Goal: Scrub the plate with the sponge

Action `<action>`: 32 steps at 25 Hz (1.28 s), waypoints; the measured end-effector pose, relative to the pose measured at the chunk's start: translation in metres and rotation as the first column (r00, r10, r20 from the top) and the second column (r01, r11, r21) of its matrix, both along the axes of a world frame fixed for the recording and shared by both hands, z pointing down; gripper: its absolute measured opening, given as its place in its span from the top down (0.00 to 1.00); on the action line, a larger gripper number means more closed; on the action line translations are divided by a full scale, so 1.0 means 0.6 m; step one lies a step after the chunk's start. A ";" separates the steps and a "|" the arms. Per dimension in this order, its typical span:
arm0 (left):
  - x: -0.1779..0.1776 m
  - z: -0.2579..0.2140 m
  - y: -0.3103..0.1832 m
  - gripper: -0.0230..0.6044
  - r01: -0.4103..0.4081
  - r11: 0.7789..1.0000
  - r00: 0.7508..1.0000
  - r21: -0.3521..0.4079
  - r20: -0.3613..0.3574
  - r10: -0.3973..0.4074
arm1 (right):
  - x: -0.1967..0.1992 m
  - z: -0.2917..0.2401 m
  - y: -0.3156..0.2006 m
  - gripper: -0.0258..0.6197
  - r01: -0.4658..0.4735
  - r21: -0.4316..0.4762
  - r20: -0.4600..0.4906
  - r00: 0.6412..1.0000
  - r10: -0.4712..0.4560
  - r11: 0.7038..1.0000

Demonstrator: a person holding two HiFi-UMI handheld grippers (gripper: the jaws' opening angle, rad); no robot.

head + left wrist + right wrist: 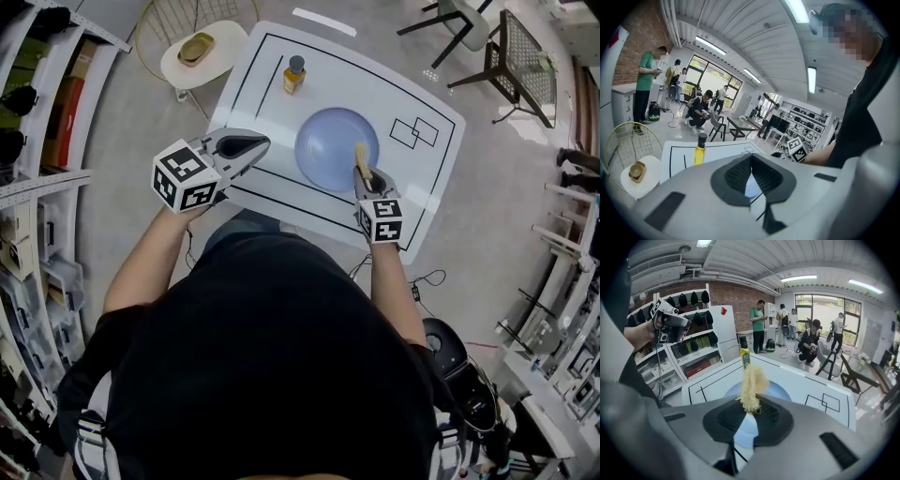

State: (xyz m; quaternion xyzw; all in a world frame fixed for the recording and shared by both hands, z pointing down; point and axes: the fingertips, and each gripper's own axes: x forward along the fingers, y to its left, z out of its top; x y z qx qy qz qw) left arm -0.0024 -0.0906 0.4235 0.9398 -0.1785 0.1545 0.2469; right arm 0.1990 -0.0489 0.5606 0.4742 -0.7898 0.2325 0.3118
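1. The scrubbing step seems to be in hand. The right hand-held gripper is clamped on the yellow fibrous sponge, which sits over the right part of the blue plate in the middle of the white worktop. Whether they touch is unclear.
2. The left hand-held gripper has its jaws together on nothing, just left of the plate.
3. The next move likely calls for pressing the sponge down and sweeping it across the plate.
4. Count: one plate, one sponge, one oil bottle, two hand-held grippers.

Plate: pale blue. Sponge: straw yellow. Bottle: yellow; cap dark, possibly grey. Table: white, black outline and rectangles.
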 end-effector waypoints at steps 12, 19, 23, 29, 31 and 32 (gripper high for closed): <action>-0.022 0.038 -0.037 0.95 0.038 0.998 0.999 -0.046 -0.011 -0.038 | -0.066 0.078 -0.022 0.91 0.189 -0.062 -0.112 0.974 -0.195 0.980; -0.036 0.056 -0.050 0.95 0.052 0.996 0.998 -0.071 -0.015 -0.053 | -0.093 0.112 -0.027 0.91 0.289 -0.093 -0.185 0.935 -0.302 0.953; -0.042 0.064 -0.058 0.95 0.055 0.995 0.998 -0.082 -0.016 -0.056 | -0.106 0.129 -0.029 0.91 0.350 -0.105 -0.233 0.901 -0.366 0.931; -0.056 0.081 -0.069 0.95 0.066 0.993 0.998 -0.098 -0.015 -0.068 | -0.125 0.164 -0.027 0.91 0.428 -0.131 -0.297 0.844 -0.447 0.894; -0.059 0.085 -0.072 0.95 0.068 0.992 0.997 -0.103 -0.017 -0.070 | -0.127 0.174 -0.024 0.91 0.445 -0.141 -0.330 0.821 -0.466 0.884; -0.060 0.087 -0.073 0.95 0.068 0.992 0.997 -0.106 -0.017 -0.070 | -0.128 0.178 -0.023 0.91 0.456 -0.144 -0.348 0.807 -0.477 0.878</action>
